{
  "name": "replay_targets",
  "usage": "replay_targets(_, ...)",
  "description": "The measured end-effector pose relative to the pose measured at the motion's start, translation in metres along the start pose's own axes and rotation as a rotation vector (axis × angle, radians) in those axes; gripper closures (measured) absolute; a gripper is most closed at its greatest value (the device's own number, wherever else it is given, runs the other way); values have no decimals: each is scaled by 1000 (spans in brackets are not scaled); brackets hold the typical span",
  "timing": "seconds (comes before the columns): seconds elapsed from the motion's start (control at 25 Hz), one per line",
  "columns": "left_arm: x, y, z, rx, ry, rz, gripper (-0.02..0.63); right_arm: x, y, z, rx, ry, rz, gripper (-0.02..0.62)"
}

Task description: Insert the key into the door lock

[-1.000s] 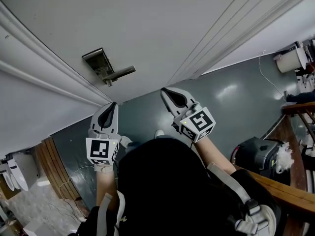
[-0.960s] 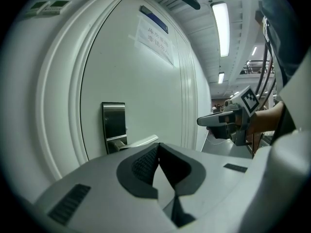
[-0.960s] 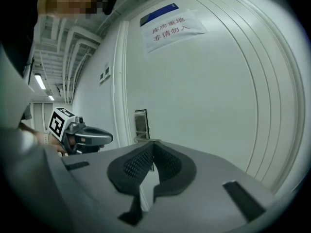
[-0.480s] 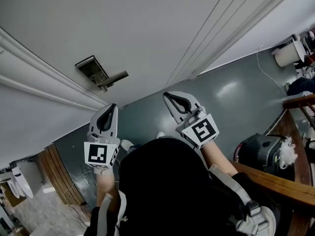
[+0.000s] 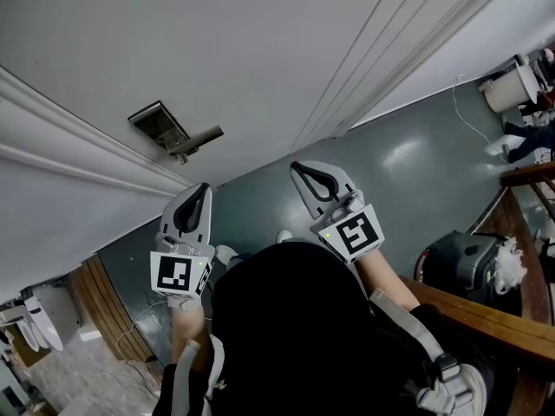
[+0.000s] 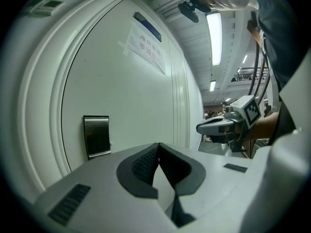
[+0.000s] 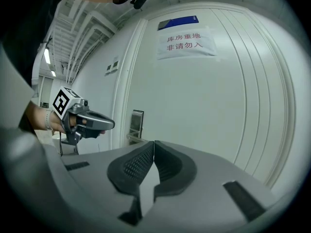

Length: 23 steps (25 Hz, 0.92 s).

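Note:
The steel lock plate (image 5: 159, 125) with its lever handle (image 5: 199, 137) sits on the white door (image 5: 260, 50). Both grippers hover in front of the door, below the handle and apart from it. My left gripper (image 5: 205, 186) is shut, with nothing showing between its jaws. My right gripper (image 5: 294, 166) is also shut and looks empty. No key shows in any view. The left gripper view has the lock plate (image 6: 96, 136) ahead at the left and the right gripper (image 6: 221, 126) at the right. In the right gripper view the lock plate (image 7: 136, 122) lies ahead, beside the left gripper (image 7: 90, 123).
A paper sign (image 7: 186, 41) hangs high on the door. The door frame's mouldings (image 5: 78, 146) run at the left. On the grey floor (image 5: 408, 167) lie a thin cable (image 5: 473, 133) and a black bag (image 5: 451, 271). A wooden rail (image 5: 512, 336) is at the right.
The head view has shifted a little, so the lock plate sits further left in the picture. Both grippers stay shut and hold about the same place before the door.

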<state>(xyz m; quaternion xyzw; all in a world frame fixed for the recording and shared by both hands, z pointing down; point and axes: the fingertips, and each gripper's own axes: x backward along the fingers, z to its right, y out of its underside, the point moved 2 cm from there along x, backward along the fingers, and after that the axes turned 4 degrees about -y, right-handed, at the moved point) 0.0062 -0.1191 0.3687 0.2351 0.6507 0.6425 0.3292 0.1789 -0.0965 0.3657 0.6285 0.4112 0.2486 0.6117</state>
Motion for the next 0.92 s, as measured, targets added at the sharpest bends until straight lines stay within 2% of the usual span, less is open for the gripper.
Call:
replay_targets(0.28, -1, 5, -5, 0, -1, -17, 598, -7, 4, 1, -38, 7, -5, 580)
replay_targets(0.92, -2, 9, -5, -2, 37, -64, 598, -14, 4, -1, -47, 38, 7, 580)
